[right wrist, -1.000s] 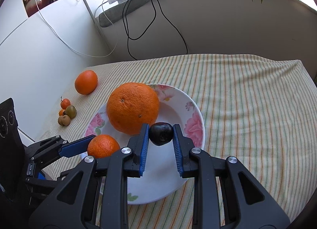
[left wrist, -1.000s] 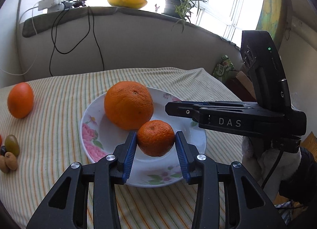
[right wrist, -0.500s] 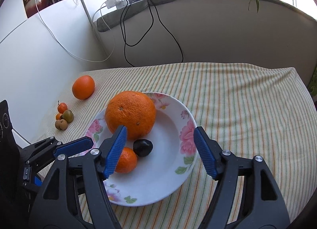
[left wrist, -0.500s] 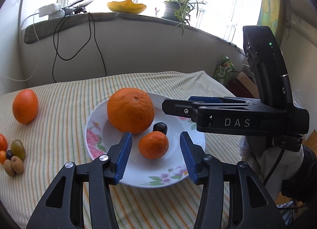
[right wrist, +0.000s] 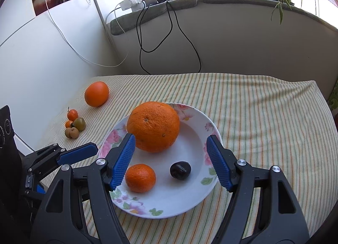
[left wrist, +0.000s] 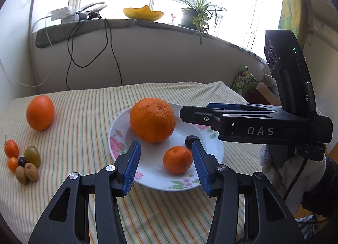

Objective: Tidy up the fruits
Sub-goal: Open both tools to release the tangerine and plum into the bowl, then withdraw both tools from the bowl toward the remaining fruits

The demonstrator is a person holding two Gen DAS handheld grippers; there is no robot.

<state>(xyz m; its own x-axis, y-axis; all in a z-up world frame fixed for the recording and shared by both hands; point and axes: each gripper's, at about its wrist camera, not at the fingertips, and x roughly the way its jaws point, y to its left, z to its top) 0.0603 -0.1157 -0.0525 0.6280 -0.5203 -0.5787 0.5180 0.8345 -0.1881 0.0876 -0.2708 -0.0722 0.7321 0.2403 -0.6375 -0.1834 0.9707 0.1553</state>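
Striped tablecloth [right wrist: 253, 117]: plate [right wrist: 196, 201] holding three fruits.

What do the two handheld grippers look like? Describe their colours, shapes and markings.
Both the left gripper and the right gripper are black, with angular cut-out arms, silver screws and ridged blue pads. The right one bears white letters "DAS", a green light and a black cable.

Glossy glazed plate [right wrist: 213, 182] on matt striped cloth [right wrist: 264, 117]; large orange [right wrist: 153, 126] dimpled
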